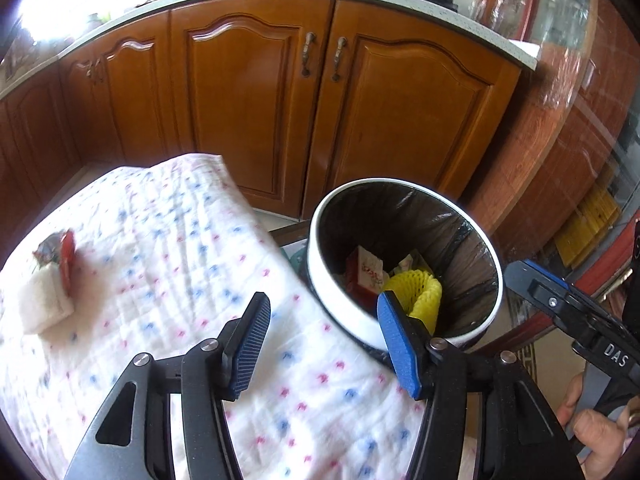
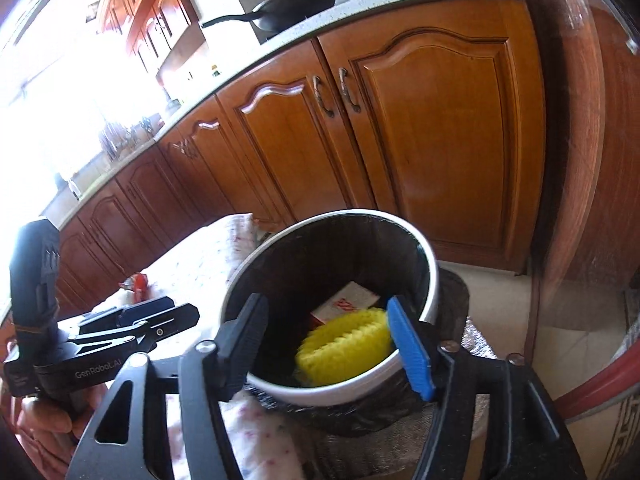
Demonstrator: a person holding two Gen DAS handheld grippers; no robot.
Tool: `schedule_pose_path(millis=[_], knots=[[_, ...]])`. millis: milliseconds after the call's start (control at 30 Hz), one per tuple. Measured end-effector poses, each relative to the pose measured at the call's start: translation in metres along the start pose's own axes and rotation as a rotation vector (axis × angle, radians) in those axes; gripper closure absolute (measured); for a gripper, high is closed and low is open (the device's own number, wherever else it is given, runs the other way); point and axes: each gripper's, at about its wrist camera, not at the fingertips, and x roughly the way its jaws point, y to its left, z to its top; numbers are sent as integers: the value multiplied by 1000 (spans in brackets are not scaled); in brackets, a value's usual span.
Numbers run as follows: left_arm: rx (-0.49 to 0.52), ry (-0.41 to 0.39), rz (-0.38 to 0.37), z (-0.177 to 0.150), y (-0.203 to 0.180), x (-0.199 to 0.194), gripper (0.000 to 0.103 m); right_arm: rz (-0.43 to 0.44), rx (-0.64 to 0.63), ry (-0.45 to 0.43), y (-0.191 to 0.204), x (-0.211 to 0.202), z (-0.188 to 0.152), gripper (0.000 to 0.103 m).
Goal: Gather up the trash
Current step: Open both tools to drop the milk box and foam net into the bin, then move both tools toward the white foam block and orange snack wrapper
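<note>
Right gripper point(image 2: 324, 332): jaws apart, nothing between them, above the bin's near rim.
Left gripper point(image 1: 320, 340): jaws apart, empty, over the cloth point(image 1: 180, 260).
Bin point(image 1: 340, 304): white, black bag inside, at 3 o'clock from the cloth.
Yellow foam net point(image 2: 344, 344): inside the bin, beside a red-and-white carton point(image 1: 366, 276).
Wrapper point(image 1: 60, 256): on the cloth at 9 o'clock, touching a white napkin point(image 1: 40, 300).

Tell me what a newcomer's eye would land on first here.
The bright yellow foam net lying in the black-lined white bin, beside a red and white carton, stands out most. On the dotted cloth to the bin's left, a red wrapper rests against a white folded wad. Both grippers' jaws stand open and empty.
</note>
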Motion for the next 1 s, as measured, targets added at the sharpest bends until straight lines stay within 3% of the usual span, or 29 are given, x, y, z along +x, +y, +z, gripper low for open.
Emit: schedule_pose_path(millis=[300,600,733,1000], knots=[[-139,-20,46,-45,54,-40,47,103,2,-21,39,-13,-27,28],[-250,-35,112,-74,106,-79,47,176,-24,33,83,-1,-47,28],[-278,-29,158,-84,125,-91,47,207,-34,62,102,7,-54,22],[-323,-44,199,-92,168,-112,44,253,-91,124,141,28,-64,20]])
